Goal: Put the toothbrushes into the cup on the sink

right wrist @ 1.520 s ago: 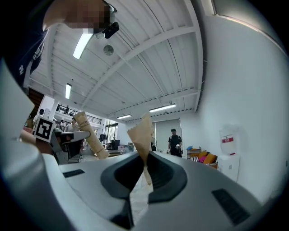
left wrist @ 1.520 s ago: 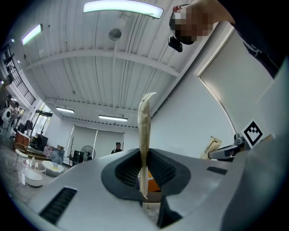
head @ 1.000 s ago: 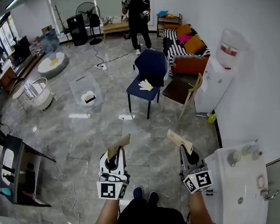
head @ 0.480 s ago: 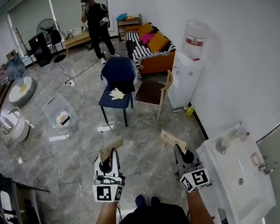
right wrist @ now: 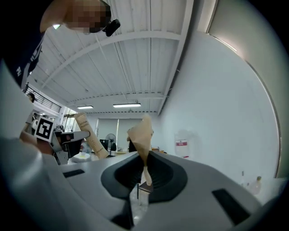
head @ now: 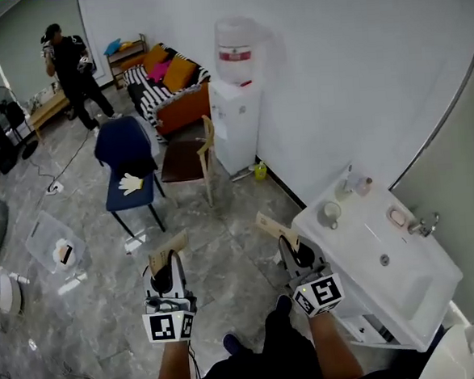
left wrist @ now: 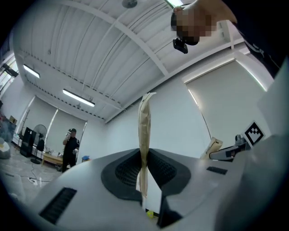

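The left gripper (head: 170,266) had its jaws clenched on a paper-wrapped toothbrush (head: 167,252); the right gripper (head: 293,250) had its jaws clenched on a second wrapped toothbrush (head: 273,226). Both were held above the floor (head: 223,226), beside the white sink (head: 406,290), well apart from the cup (head: 330,213) on its near corner

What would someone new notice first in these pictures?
The left gripper and right gripper, low in the head view, each clamp a tan packet. To the right stands a white sink with a cup on its top. Behind, a water dispenser stands against the wall, a blue chair to its left.
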`<act>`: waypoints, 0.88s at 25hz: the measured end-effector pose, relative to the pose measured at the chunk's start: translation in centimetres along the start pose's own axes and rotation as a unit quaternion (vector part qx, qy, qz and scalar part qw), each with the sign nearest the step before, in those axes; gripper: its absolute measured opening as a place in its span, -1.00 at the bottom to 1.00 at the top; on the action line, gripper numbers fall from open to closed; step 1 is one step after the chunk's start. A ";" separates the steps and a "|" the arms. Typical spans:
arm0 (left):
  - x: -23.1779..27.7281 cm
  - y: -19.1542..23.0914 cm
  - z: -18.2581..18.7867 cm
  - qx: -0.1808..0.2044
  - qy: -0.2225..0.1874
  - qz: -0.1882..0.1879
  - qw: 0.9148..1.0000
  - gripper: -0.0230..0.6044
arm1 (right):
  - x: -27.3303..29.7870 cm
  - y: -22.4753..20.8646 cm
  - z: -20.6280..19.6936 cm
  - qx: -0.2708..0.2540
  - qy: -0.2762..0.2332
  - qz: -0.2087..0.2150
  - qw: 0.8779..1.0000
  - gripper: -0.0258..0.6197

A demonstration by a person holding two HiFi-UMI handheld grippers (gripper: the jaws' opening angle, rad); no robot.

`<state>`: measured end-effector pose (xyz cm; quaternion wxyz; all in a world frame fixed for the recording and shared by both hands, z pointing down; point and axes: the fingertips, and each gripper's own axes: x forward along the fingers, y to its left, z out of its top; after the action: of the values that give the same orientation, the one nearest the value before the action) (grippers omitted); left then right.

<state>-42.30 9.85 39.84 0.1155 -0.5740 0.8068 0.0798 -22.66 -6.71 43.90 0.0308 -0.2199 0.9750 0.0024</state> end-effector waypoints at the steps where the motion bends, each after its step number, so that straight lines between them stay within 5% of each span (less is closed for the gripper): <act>1: 1.7 -1.3 -0.6 -0.004 0.001 -0.016 1.000 -0.73 | -0.6 -1.9 -0.1 -0.003 0.002 -0.018 1.000 -0.77; 12: 22.3 -21.5 -8.3 -0.036 0.009 -0.145 0.989 -0.73 | -4.3 -27.1 -2.7 -0.037 0.033 -0.136 0.989 -0.77; 17: 30.5 -32.5 -10.0 -0.044 0.001 -0.214 0.976 -0.73 | -6.0 -36.8 -2.5 -0.041 0.034 -0.171 0.984 -0.77; 22: 34.6 -39.8 -10.8 -0.061 -0.001 -0.273 0.960 -0.73 | -8.3 -42.0 -1.5 -0.042 0.038 -0.207 0.977 -0.77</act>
<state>-16.63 -37.41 40.79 0.0987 -0.7782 0.6130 0.0946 2.71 -41.12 46.23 -0.0153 -0.4181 0.9078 0.0286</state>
